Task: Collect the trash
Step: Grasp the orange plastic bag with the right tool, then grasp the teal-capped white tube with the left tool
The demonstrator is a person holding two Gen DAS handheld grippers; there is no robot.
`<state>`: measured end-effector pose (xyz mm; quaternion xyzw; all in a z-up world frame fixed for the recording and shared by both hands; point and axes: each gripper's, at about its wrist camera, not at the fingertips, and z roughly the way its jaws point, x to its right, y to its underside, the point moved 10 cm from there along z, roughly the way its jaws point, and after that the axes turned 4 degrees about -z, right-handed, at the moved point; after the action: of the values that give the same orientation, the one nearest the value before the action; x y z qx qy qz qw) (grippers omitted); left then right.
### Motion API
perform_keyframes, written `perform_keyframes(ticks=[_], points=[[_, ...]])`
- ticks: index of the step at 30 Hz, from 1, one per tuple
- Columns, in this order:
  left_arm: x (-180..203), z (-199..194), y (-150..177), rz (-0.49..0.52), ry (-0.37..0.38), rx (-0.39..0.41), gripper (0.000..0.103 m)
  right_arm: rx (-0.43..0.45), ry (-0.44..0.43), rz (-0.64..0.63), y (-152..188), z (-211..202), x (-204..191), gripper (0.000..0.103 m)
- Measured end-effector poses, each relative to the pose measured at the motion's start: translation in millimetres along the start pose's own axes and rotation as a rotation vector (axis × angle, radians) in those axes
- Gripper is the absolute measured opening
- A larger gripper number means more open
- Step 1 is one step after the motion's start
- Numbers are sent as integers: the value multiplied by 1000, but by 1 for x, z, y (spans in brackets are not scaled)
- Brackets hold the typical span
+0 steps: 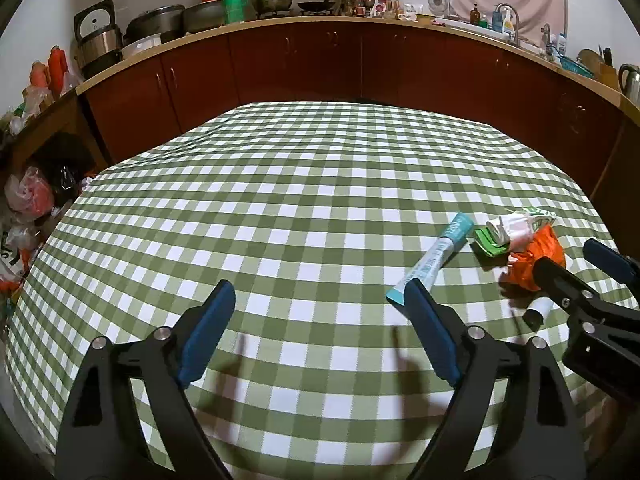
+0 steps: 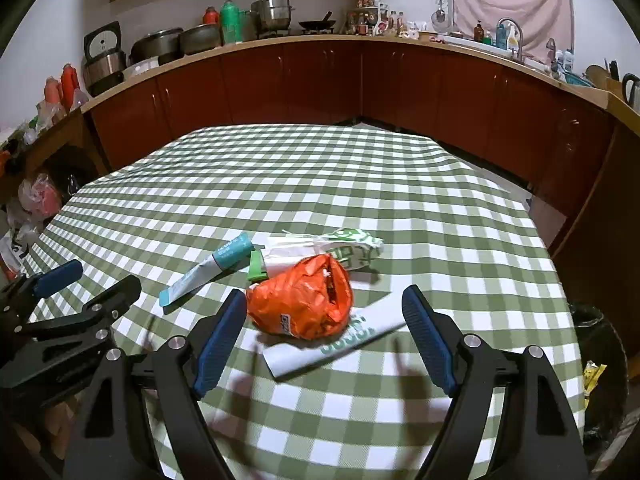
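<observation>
Collection appears barely begun: all visible trash lies on the checked surface (image 2: pixel 360 184), none held.

Landmark: the orange bag (image 2: pixel 304 300), crumpled, near the surface's front right.
- White sleeve with green print (image 2: pixel 332 346): lies flat just in front of the bag, partly under it.
- Teal tube (image 2: pixel 208 270): left of the bag, apart from it.
- Green packet (image 2: pixel 256 266): just behind-left of the bag, between tube and bag.
- White-and-green wrapper (image 2: pixel 340 246): directly behind the bag, touching it.

Right hand-held gripper (image 2: pixel 324 332): released, jaws wide, empty, bracketing bag and sleeve without contact.
Left hand-held gripper (image 1: pixel 320 320): released, empty, left of the bag near the tube's end.

A dark bin (image 2: pixel 596 344) stands beyond the surface's right edge; contents unclear.

Remaining, by judgement: every item.
</observation>
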<state>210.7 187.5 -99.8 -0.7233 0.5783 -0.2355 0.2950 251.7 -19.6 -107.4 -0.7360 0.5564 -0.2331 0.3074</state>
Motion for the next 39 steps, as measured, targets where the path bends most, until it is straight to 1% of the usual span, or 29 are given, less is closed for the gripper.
perform_keyframes(ticks=[4, 6, 7, 8, 9, 14, 20, 26, 28, 29, 32, 34, 35, 37, 38, 39], points=[[-3, 5, -1, 2, 4, -4, 86, -16, 10, -19, 0, 7, -7, 77], [-2, 7, -1, 1, 11, -7, 86, -20, 15, -24, 0, 9, -8, 75], [-1, 8, -1, 0, 19, -8, 86, -26, 15, -27, 0, 10, -9, 69], [0, 9, -2, -1, 23, -9, 86, -35, 9, -28, 2, 11, -10, 60], [2, 9, -2, 0, 28, -9, 86, -41, 6, -27, 2, 12, -11, 57], [13, 10, -5, 16, 44, -4, 86, -34, -3, -26, 3, 10, -12, 55], [31, 14, -6, 46, 62, -2, 86, -2, 11, -26, 1, -3, -4, 55], [53, 20, -6, 83, 79, -13, 86, 26, 65, -28, 0, -18, 19, 55], [58, 22, -6, 91, 86, -23, 82, 27, 80, -16, 2, -21, 30, 55], [63, 26, -5, 99, 93, -40, 79, 26, 85, -9, 3, -22, 36, 55], [70, 32, -2, 107, 110, -80, 66, 22, 103, 17, 8, -25, 53, 55], [72, 36, 1, 108, 116, -101, 56, 18, 110, 30, 12, -26, 62, 55], [74, 38, 2, 109, 123, -108, 54, 17, 113, 36, 13, -26, 66, 55], [76, 37, 3, 112, 135, -104, 41, 15, 118, 46, 16, -27, 72, 55], [78, 37, 4, 116, 139, -102, 37, 14, 118, 48, 18, -27, 75, 55], [80, 36, 4, 123, 142, -98, 27, 12, 119, 50, 20, -28, 77, 55]])
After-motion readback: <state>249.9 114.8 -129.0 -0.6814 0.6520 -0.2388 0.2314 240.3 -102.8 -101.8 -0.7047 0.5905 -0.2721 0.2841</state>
